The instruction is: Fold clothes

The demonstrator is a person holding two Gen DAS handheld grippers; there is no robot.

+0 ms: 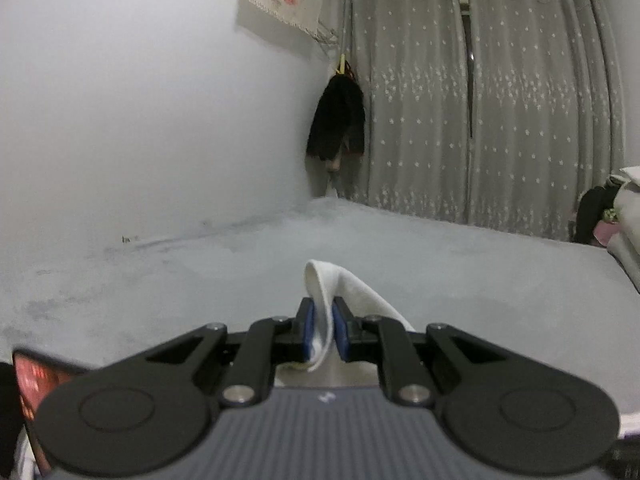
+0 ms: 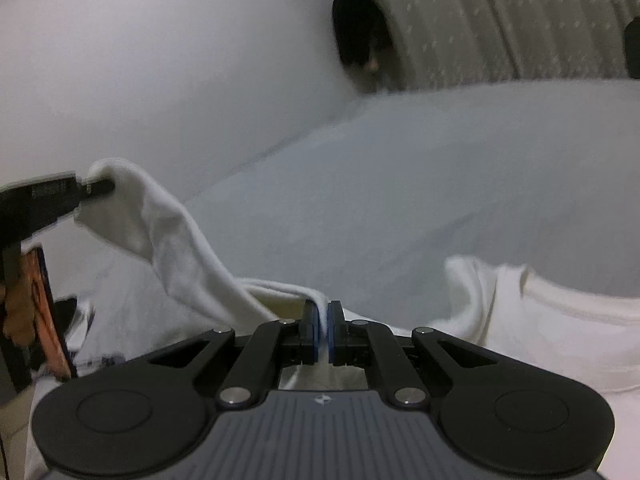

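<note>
- Left gripper (image 1: 323,330): fingers pinching a fold of white garment (image 2: 180,248), raised above the bed (image 1: 440,264).
- Right gripper (image 2: 323,330): fingers pressed together on the garment's edge, low over the bed.

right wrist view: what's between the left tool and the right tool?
A raised span of the white garment, pinched at one end by the left tool and at the other by the right tool. Behind it only the grey bed surface shows.
</note>
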